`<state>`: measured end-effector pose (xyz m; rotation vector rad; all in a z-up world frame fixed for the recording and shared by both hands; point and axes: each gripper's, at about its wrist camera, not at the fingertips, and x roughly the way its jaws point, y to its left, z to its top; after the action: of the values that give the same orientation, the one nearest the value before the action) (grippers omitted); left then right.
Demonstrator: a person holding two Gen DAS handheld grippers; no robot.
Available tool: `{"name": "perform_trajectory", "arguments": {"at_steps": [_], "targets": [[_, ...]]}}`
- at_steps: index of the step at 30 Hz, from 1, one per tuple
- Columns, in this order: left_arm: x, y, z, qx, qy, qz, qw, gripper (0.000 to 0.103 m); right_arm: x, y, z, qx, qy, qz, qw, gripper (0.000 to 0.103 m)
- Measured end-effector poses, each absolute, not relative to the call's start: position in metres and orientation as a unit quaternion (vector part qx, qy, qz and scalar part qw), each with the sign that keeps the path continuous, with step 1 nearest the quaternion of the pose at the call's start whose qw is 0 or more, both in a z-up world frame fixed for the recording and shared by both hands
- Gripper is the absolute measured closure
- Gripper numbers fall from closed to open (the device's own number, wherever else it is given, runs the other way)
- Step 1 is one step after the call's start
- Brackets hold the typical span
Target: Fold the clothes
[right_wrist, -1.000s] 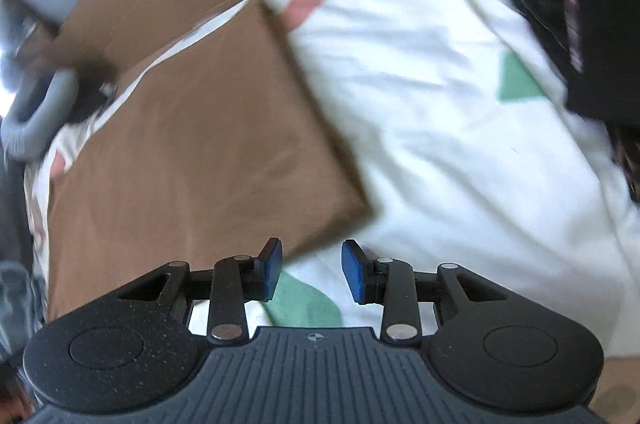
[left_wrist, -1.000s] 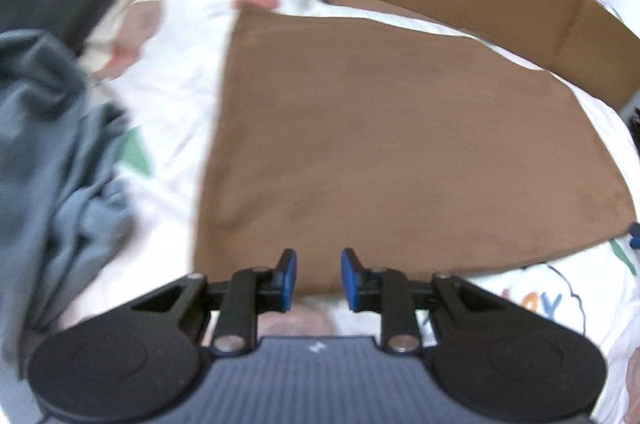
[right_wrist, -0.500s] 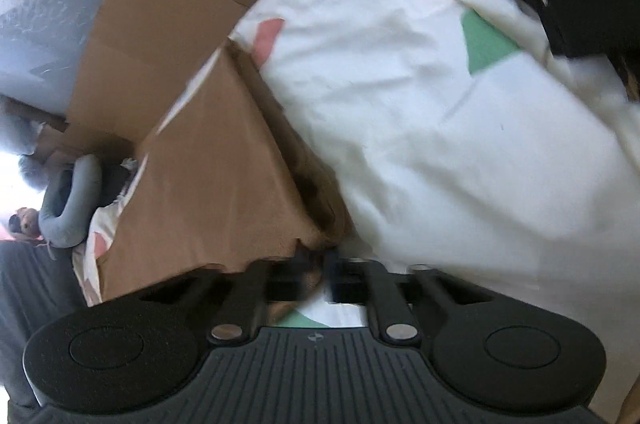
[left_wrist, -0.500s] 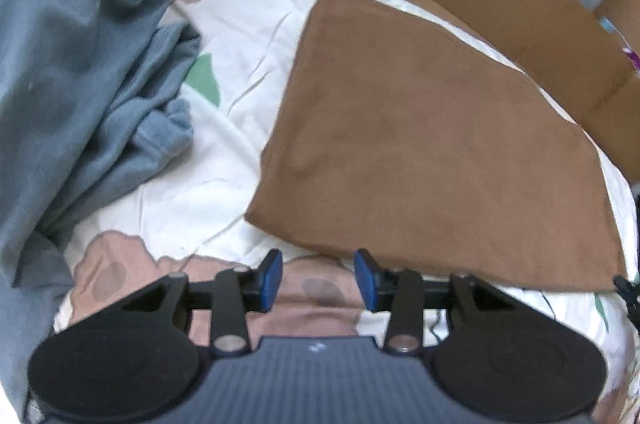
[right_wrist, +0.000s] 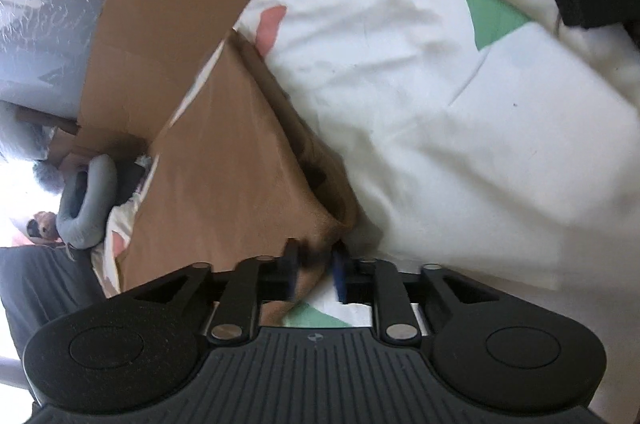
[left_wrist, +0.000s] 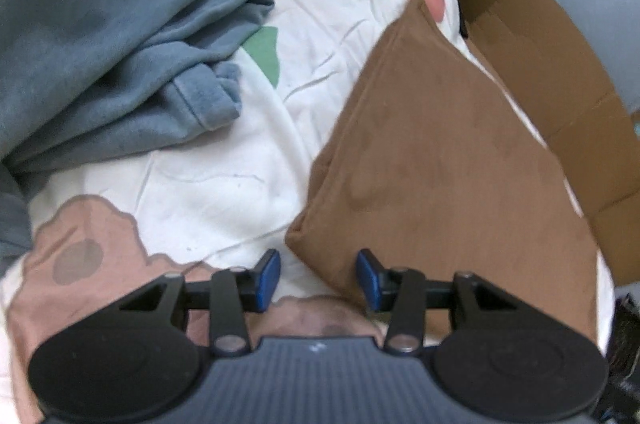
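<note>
A white bed sheet (left_wrist: 224,180) with coloured patches spreads beyond both tools. The folded brown cloth (left_wrist: 440,160) lies on it. Its corner sits between the spread left hand-held gripper (left_wrist: 318,278); the right hand-held gripper (right_wrist: 316,274), just widening, straddles another corner.

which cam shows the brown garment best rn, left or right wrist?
Left wrist. The brown garment lies there as a broad folded panel with its near corner between the open left tool. Right wrist shows only a foreshortened slab, its corner bunched between the right tool, blurred.
</note>
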<state>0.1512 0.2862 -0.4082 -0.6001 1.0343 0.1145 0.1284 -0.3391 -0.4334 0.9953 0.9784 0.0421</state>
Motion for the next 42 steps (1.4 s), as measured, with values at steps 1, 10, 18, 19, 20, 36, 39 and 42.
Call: {"name": "perform_trajectory", "arguments": {"at_steps": [1, 10, 18, 19, 20, 36, 39, 42], "targets": [[0.151, 0.288, -0.409, -0.294, 0.481, 0.054, 0.824, 0.058, 0.129, -0.339, -0.436, 0.461, 0.449, 0.018, 0.765, 0.078], [0.149, 0.299, -0.424, -0.401, 0.442, 0.031, 0.802, 0.058, 0.136, -0.342, -0.45, 0.512, 0.424, 0.021, 0.747, 0.079], [0.154, 0.307, -0.424, -0.423, 0.445, 0.031, 0.789, 0.099, 0.139, -0.347, -0.442, 0.523, 0.407, 0.028, 0.749, 0.099], [0.155, 0.307, -0.421, -0.421, 0.443, 0.031, 0.791, 0.1, 0.14, -0.349, -0.438, 0.529, 0.398, 0.03, 0.749, 0.1], [0.155, 0.308, -0.418, -0.42, 0.441, 0.031, 0.793, 0.1, 0.141, -0.351, -0.434, 0.531, 0.394, 0.031, 0.75, 0.1], [0.121, 0.294, -0.361, -0.426, 0.426, 0.007, 0.798, 0.1, 0.109, -0.384, -0.374, 0.536, 0.363, 0.008, 0.762, 0.102], [0.109, 0.29, -0.355, -0.425, 0.429, 0.003, 0.797, 0.1, 0.093, -0.39, -0.368, 0.532, 0.366, 0.0, 0.763, 0.102], [0.096, 0.287, -0.351, -0.423, 0.432, -0.001, 0.797, 0.1, 0.08, -0.396, -0.363, 0.527, 0.37, -0.001, 0.766, 0.102]]}}
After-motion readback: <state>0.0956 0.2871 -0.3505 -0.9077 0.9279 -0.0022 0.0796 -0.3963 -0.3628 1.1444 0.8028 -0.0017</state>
